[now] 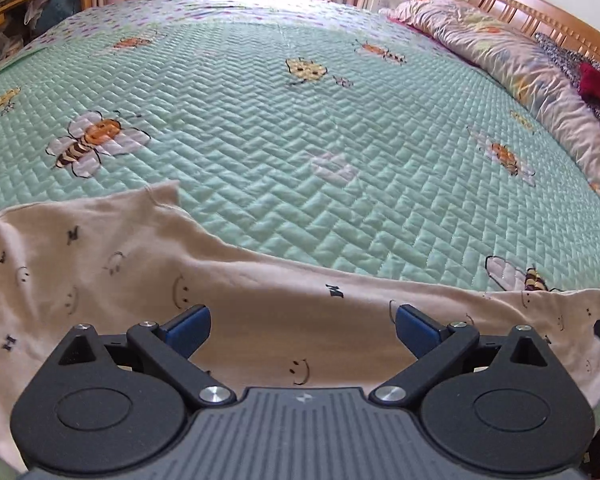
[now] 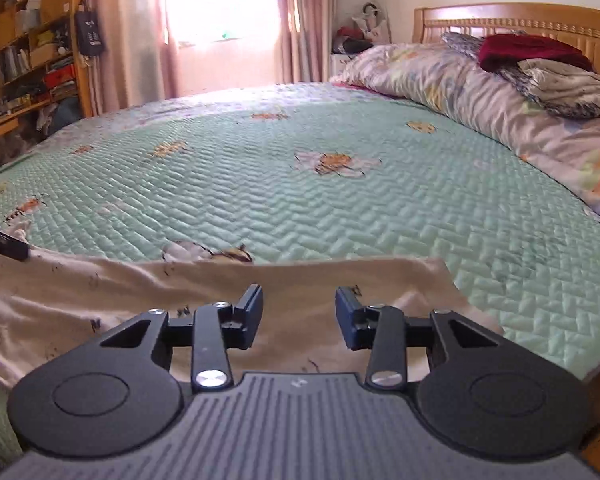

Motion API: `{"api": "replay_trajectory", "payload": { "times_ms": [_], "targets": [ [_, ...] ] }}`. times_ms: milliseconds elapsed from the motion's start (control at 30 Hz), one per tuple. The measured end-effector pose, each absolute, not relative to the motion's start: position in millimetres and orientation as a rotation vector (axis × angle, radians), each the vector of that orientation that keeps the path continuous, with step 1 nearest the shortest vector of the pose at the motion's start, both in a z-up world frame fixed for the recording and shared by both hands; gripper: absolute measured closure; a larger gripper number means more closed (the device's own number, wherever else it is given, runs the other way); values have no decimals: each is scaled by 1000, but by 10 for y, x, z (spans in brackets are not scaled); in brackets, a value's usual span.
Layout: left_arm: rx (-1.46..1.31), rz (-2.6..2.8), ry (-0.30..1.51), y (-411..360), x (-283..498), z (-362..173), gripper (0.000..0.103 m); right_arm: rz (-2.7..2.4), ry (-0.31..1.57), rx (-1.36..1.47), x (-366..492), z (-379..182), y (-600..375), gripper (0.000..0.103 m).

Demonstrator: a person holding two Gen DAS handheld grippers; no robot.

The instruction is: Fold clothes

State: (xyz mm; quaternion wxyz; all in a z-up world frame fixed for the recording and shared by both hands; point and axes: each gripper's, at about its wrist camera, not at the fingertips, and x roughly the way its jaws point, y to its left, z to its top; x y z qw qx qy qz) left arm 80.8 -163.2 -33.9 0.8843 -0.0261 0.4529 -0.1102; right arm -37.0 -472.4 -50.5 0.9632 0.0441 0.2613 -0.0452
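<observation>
Garment: cream cloth (image 1: 260, 320) printed with small smiley faces and dark marks is lying spread along the near edge of the bed, under both tools; its far hem is running across the quilt in a loose, uneven line, with one corner sticking up at the left in the left wrist view.
Bed cover: green quilted spread (image 1: 300, 140) with bee and flower prints is covering the mattress beyond the cloth and is lying smooth.
Left tool: left tool (image 1: 303, 322) is hanging just above the cloth with its blue pads (image 1: 190, 326) spread wide apart; only flat fabric is showing in the gap, and nothing is being pinched.
Right tool: right tool (image 2: 299, 316) is sitting over the right end of the cloth, near its right-hand corner, with its dark pads (image 2: 252, 316) standing partly apart; fabric is lying below the gap, and the pads are not pressing on it.
Neighbouring tool: dark tip of the right tool is peeking in at the right edge of the left wrist view, and the left tool's tip is showing at the left edge of the right wrist view.
Bedding: rolled floral duvet (image 2: 480, 92) is lying along the wooden headboard (image 2: 520, 24), with a dark red cloth (image 2: 532, 52) resting on top.
Room: pink curtains (image 2: 132, 32) are framing a bright window, and wooden shelves (image 2: 36, 40) are standing at the left.
</observation>
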Motion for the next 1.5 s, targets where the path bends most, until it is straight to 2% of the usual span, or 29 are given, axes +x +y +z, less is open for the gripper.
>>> {"api": "replay_trajectory", "payload": {
  "times_ms": [100, 200, 233, 300, 333, 500, 600, 800, 833, 967, 1067, 1267, 1500],
  "targets": [
    [-26, -193, 978, -1651, 834, -487, 4, -83, 512, 92, -222, -543, -4787, 61],
    [-8, -185, 972, -1632, 824, -566, 1, -132, 537, 209, -80, -747, -5167, 61],
    [-1, -186, 967, -1631, 813, -580, 1, -145, 532, 266, -82, -812, -5328, 66],
    [18, -180, 966, -1664, 812, -587, 1, -163, 522, 373, -108, -891, -5605, 93],
    [27, -177, 965, -1680, 811, -591, 1, -162, 517, 408, -142, -871, -5677, 94],
    [37, -172, 963, -1707, 811, -593, 1, -223, 432, 346, -353, -678, -5677, 85],
    [37, -175, 963, -1704, 812, -589, 1, -272, 584, 289, -185, -851, -5784, 81],
    [-2, -171, 964, -1660, 796, -531, 1, -242, 473, 398, -545, -634, -5745, 78],
    [-18, -168, 964, -1644, 786, -507, 4, -210, 464, 398, -627, -582, -5672, 78],
    [-115, -225, 948, -1601, 626, -310, 7, -52, 492, 350, -849, -455, -5310, 78],
    [-171, -311, 940, -1675, 484, -186, 7, 37, 538, 357, -868, -458, -5141, 72],
    [-194, -408, 989, -1950, 336, -221, 6, 123, 538, 354, -656, -430, -4981, 72],
    [-74, -393, 994, -2123, 310, -374, 6, 235, 590, 273, -198, -513, -4841, 73]
  ]
}}
